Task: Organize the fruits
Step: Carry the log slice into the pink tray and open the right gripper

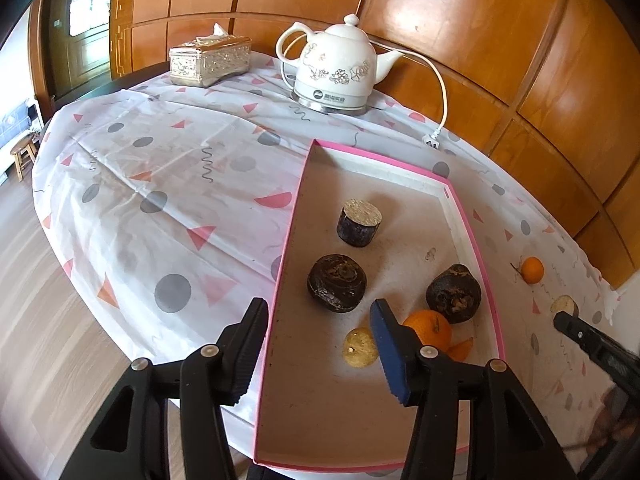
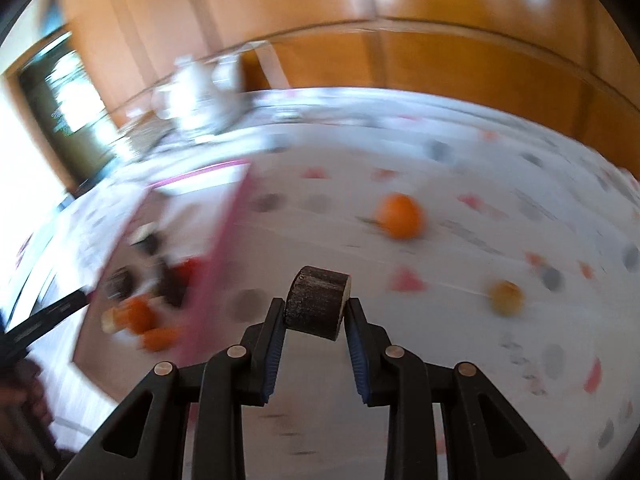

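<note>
Scanning from my counter (image 1: 160, 200) down: the pink-rimmed box (image 1: 472, 216) lies left of my right tool (image 2: 316, 312), which pinches a dark fruit chunk (image 2: 316, 304), long axis crosswise; my left tool (image 1: 320, 320) gapes empty over the box's near-left rim.

The right wrist view is smeared by motion: the kettle (image 2: 204, 96) is a pale streak beyond the pink-rimmed box (image 2: 224, 236), and the fruits inside that box (image 2: 140, 284) run into dark and orange blurs whose number cannot be told. In the left wrist view, the orange (image 1: 430, 326) in the box (image 1: 280, 264) is partly hidden behind a finger of the left gripper (image 1: 320, 344). The right gripper (image 1: 600, 348), to the right of the box, is cut off by the picture's edge, its jaws unseen there.
</note>
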